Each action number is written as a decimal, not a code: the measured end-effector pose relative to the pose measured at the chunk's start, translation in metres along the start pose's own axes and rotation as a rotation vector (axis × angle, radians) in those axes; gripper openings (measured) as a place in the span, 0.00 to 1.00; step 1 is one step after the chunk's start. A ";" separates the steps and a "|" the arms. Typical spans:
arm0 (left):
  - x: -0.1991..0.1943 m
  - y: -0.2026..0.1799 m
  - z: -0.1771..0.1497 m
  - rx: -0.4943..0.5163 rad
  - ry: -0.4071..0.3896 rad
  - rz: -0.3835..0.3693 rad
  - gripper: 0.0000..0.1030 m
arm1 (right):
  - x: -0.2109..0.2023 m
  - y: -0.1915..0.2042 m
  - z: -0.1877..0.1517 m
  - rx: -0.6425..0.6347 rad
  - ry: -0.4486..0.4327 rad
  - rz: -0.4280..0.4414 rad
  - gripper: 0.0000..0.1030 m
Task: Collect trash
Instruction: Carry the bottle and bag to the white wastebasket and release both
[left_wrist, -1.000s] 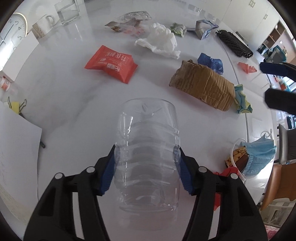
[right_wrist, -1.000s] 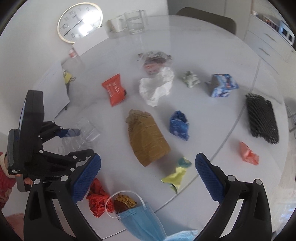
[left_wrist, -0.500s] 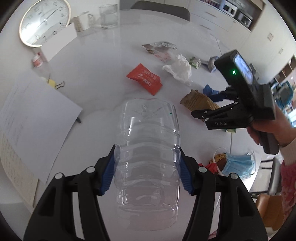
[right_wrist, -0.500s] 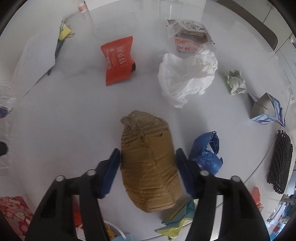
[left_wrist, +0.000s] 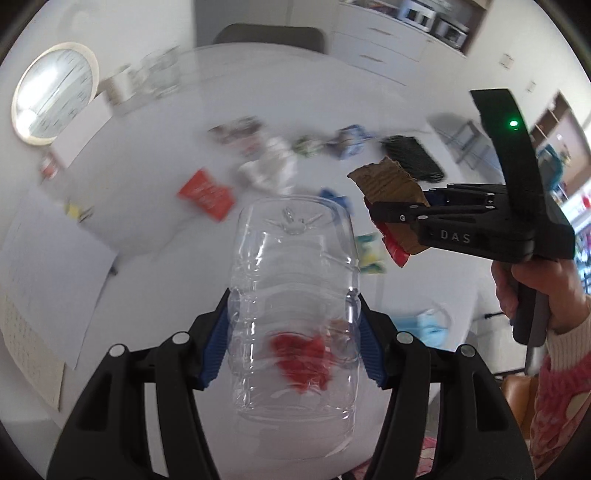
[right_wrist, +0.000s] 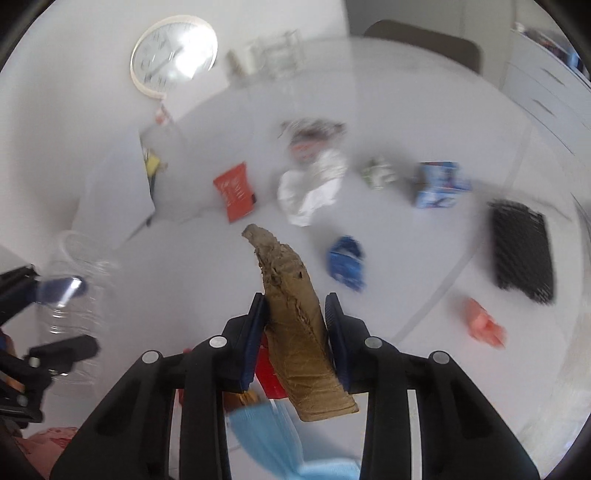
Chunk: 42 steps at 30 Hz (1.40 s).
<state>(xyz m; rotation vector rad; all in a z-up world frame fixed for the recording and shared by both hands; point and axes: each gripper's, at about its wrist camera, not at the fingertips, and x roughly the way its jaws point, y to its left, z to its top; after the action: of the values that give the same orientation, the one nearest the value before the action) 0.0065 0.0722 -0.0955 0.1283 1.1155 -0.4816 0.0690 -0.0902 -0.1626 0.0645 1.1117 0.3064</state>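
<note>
above the table (right_wrist: 424, 280) | left gripper (left_wrist: 293, 343) jaws clamped on clear bottle (left_wrist: 295, 295) | right gripper (right_wrist: 295, 328) jaws clamped on crushed cardboard (right_wrist: 295, 310) | both lifted, likely for binning

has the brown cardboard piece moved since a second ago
Yes. The brown cardboard lay flat on the white table beside the blue wrapper; now it is lifted clear of the table, clamped in the right gripper.

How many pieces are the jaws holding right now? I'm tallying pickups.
2: a clear plastic bottle in the left gripper, and a crumpled brown cardboard piece in the right gripper. The remaining trash lies on the table.
</note>
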 end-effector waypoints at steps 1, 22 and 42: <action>-0.001 -0.013 0.004 0.023 -0.002 -0.014 0.57 | -0.023 -0.015 -0.007 0.037 -0.024 -0.018 0.33; 0.185 -0.385 0.009 0.463 0.295 -0.290 0.57 | -0.165 -0.299 -0.261 0.640 -0.045 -0.370 0.33; 0.173 -0.366 0.021 0.417 0.246 -0.193 0.87 | -0.088 -0.333 -0.281 0.665 0.012 -0.205 0.36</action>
<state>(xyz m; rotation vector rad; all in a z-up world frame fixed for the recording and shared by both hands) -0.0746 -0.3140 -0.1889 0.4564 1.2608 -0.8868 -0.1465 -0.4617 -0.2788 0.5341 1.1825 -0.2559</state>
